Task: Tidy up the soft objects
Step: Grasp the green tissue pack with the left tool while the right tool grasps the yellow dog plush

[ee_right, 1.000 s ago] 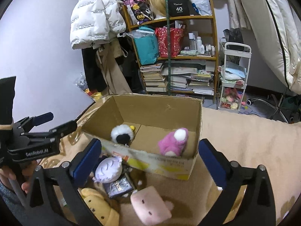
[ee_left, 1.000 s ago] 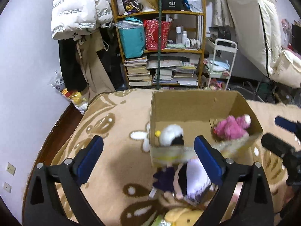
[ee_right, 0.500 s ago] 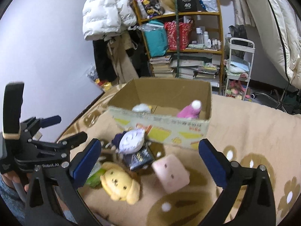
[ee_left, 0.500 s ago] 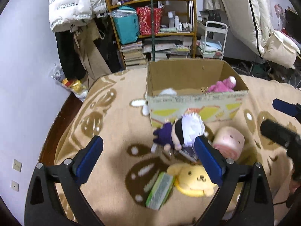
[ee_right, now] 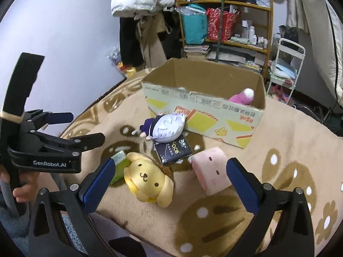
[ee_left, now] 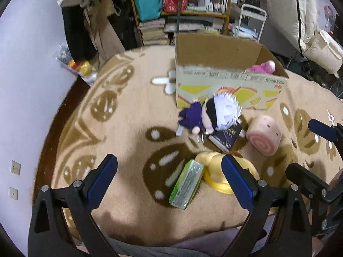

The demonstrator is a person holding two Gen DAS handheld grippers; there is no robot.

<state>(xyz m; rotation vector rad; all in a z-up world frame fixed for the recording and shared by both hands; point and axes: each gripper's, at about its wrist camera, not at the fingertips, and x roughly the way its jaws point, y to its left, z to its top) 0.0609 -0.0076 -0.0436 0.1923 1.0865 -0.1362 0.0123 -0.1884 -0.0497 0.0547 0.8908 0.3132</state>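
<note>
Both grippers have drawn back from the cardboard box (ee_right: 203, 107): left gripper (ee_left: 169, 184) and right gripper (ee_right: 167, 182) hang wide open, empty, above the brown patterned blanket (ee_left: 128, 115), where the yellow dog plush (ee_right: 148, 176) lies before cluttered shelves (ee_right: 225, 21).

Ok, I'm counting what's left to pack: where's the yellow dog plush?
On the blanket, between the right gripper's open fingers in its view: green pack left, pink plush right.

Yellow dog plush (ee_right: 149, 180), pink roll plush (ee_right: 211, 172), tan brown-patterned blanket (ee_left: 128, 132).
</note>
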